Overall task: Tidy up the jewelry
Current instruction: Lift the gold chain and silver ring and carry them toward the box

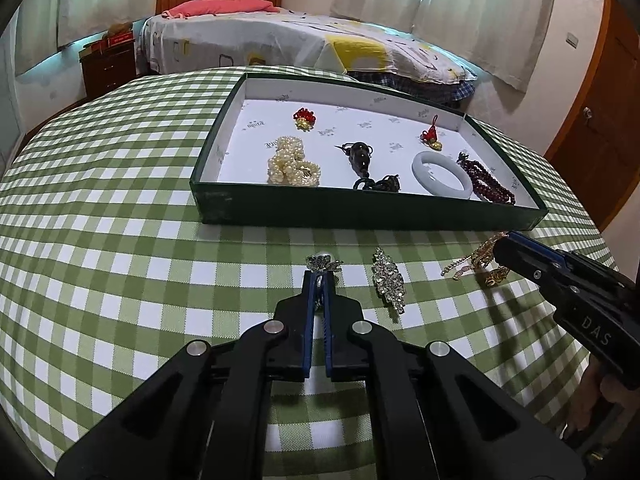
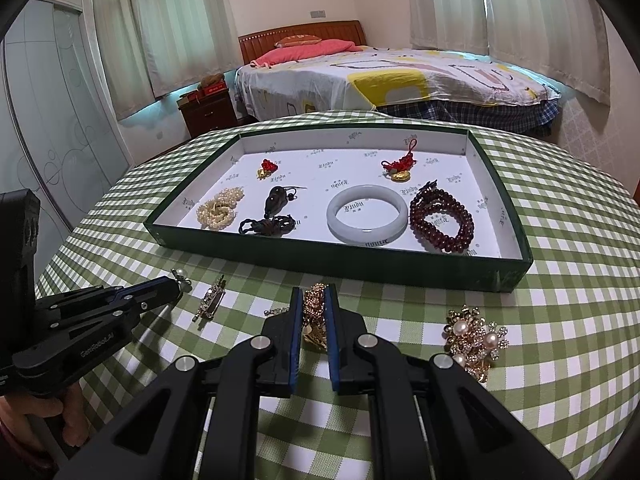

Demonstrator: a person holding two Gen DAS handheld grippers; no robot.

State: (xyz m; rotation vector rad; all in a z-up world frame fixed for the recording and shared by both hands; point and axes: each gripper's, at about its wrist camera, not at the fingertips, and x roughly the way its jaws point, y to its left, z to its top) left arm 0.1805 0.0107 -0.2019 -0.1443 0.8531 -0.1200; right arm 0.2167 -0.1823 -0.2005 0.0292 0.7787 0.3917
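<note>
- My left gripper [image 1: 319,276] has its blue fingers [image 1: 307,312] almost together, with only a thin gap, and they are clamped on a small silver pearl brooch [image 1: 322,263] that sticks out past the tips.
- My right gripper [image 2: 314,300] has its fingers [image 2: 295,320] a little more apart, and a gold chain necklace [image 2: 313,312] sits between them; the pads seem to press it on both sides, and the chain lies on the cloth under them.
- In the left wrist view the right gripper [image 1: 505,242] comes in from the right side, with its tip over the gold chain.
- A long rhinestone brooch [image 1: 387,280] lies loose on the worktop [image 1: 120,240] between the two grippers, touching neither.
- A gold flower brooch with pearls [image 2: 474,340] lies to the right of my right gripper, near it but apart.
- The green tray [image 2: 320,258] with white lining stands just behind these pieces. Inside I see a pearl strand [image 2: 219,210], a dark pendant with cord [image 2: 276,204], a white jade bangle [image 2: 367,214], a dark red bead bracelet [image 2: 442,216] and two red knot charms with gold pieces [image 2: 267,169], [image 2: 396,170], all apart from each other.
- The worktop is covered with a green and white checked cloth.
- Behind it is a bed [image 2: 400,76] with a pink pillow and a wooden headboard, a dark nightstand [image 2: 206,112], and pale curtains [image 2: 180,20] on the windows.
</note>
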